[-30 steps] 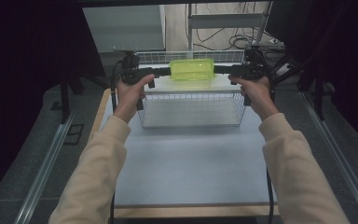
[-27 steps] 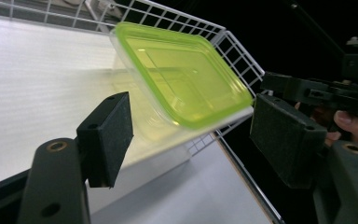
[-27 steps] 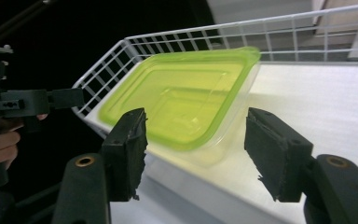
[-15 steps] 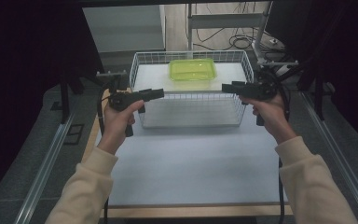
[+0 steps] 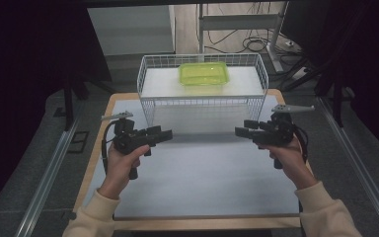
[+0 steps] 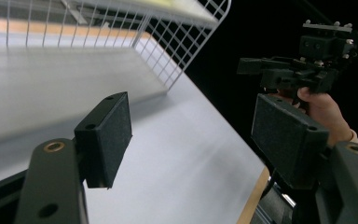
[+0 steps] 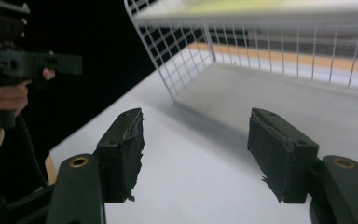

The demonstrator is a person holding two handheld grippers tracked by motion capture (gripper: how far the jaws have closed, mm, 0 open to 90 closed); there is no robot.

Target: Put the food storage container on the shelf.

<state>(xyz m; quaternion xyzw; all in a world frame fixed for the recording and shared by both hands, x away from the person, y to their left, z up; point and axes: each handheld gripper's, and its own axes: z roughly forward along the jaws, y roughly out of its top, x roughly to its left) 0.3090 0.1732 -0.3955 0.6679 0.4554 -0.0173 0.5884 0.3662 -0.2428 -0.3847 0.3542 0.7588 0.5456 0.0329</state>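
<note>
Clearly the table [image 5: 197, 182] is laid out for work at its far edge: a white wire basket [image 5: 202, 101] stands there at the middle, walls high enough to keep its load in. Inside it, on the raised floor toward the back wall, lies a green lidded box [image 5: 203, 73], flat and centred, likely so both tools can reach it evenly. Nearer the person, the left gripper [image 5: 162, 136] and right gripper [image 5: 243, 132] hover over the table's middle, pointing at each other, well apart from the basket. Both have their jaws spread wide and grasp nothing; the right one's jaws have just been opening.
</note>
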